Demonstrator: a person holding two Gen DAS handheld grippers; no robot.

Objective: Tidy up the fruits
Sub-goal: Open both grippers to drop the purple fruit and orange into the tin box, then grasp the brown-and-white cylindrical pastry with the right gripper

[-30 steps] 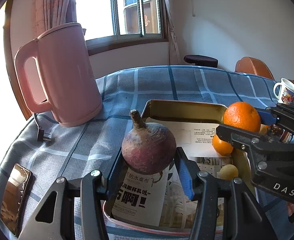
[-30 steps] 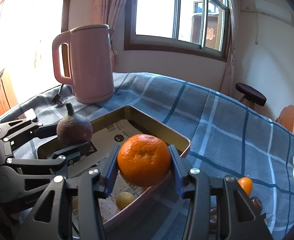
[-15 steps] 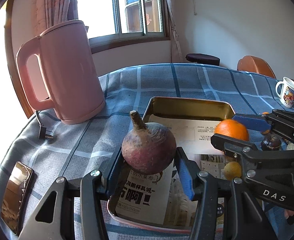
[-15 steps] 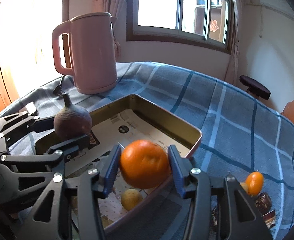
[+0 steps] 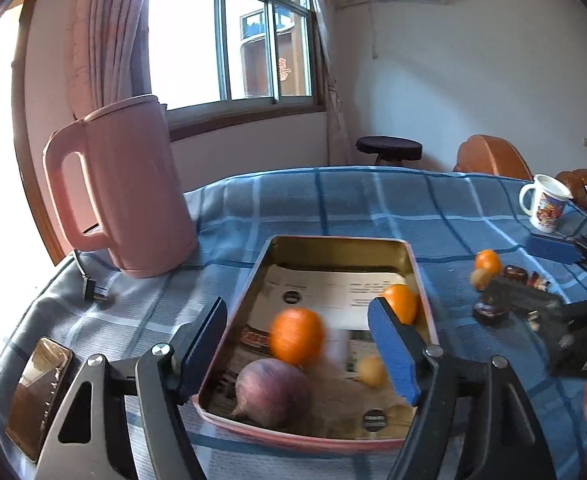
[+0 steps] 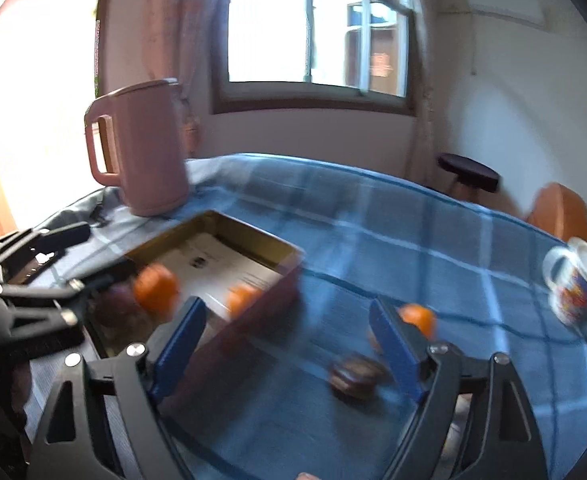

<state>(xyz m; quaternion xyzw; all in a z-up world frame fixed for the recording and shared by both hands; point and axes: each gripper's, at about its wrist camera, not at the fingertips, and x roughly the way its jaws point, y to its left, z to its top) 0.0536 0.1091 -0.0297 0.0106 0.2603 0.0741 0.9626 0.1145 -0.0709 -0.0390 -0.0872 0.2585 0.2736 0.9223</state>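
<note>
On a blue checked tablecloth (image 5: 333, 200), a phone (image 5: 39, 392) and a pink kettle (image 5: 125, 192) stand left of a gold baking tin (image 5: 335, 246) lined with printed paper, its print too blurred to read. The left gripper (image 5: 299, 352) hangs over the tin's near end, jaws opening and pressing on nothing; the purple beet (image 5: 273, 392) it clamped a second ago now lies in the tin just below them. Beside the beet sit a motion-blurred large orange (image 5: 296, 341), let go by the right gripper (image 6: 283, 354), a small yellow fruit (image 5: 371, 370) and a smaller orange (image 5: 401, 303). The right gripper, lettered "DAS" on its body, has swung off the tin toward the cloth, jaws opening with nothing between the pads. Farther right, on the cloth, lie a kumquat (image 5: 487, 262), dark wrapped sweets (image 5: 491, 314) and a cartoon-printed mug (image 5: 545, 208).
</note>
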